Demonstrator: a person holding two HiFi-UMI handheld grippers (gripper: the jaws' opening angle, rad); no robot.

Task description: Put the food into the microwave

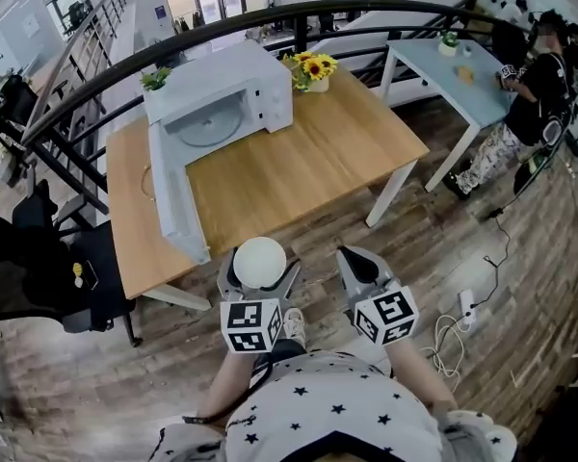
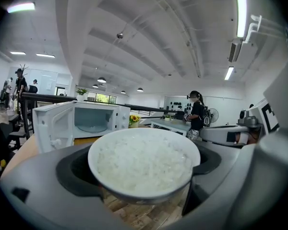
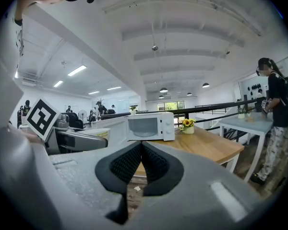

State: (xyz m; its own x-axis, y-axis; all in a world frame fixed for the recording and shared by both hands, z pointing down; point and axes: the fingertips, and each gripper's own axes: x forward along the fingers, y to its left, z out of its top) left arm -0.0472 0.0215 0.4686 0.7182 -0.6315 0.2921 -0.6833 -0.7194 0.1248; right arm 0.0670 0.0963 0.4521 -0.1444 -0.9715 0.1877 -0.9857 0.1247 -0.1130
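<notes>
The left gripper is clamped on a white bowl, one jaw on either side of its wall. The left gripper view shows the bowl level and heaped with rice. Keeping it flat looks deliberate, since a tilt would spill the food. The bowl hangs in the air over the wooden floor, close in front of the person and short of the table edge.

Just beside it, to its right, the right gripper holds nothing. Its ribbed pads are pressed together, with only floor showing below them. It seems to be kept free and out of the bowl's way.

Ahead of both grippers stands the wooden table. At its far side, slightly left of the loaded gripper, is the white microwave. Its door is swung fully open towards the left gripper's side, so the cavity and glass turntable face the carrier. My judgement is that the way in is clear and only the approach and set-down remain.

A pot of sunflowers sits just right of the microwave, clear of the opening. A small plant rests on its top.
</notes>
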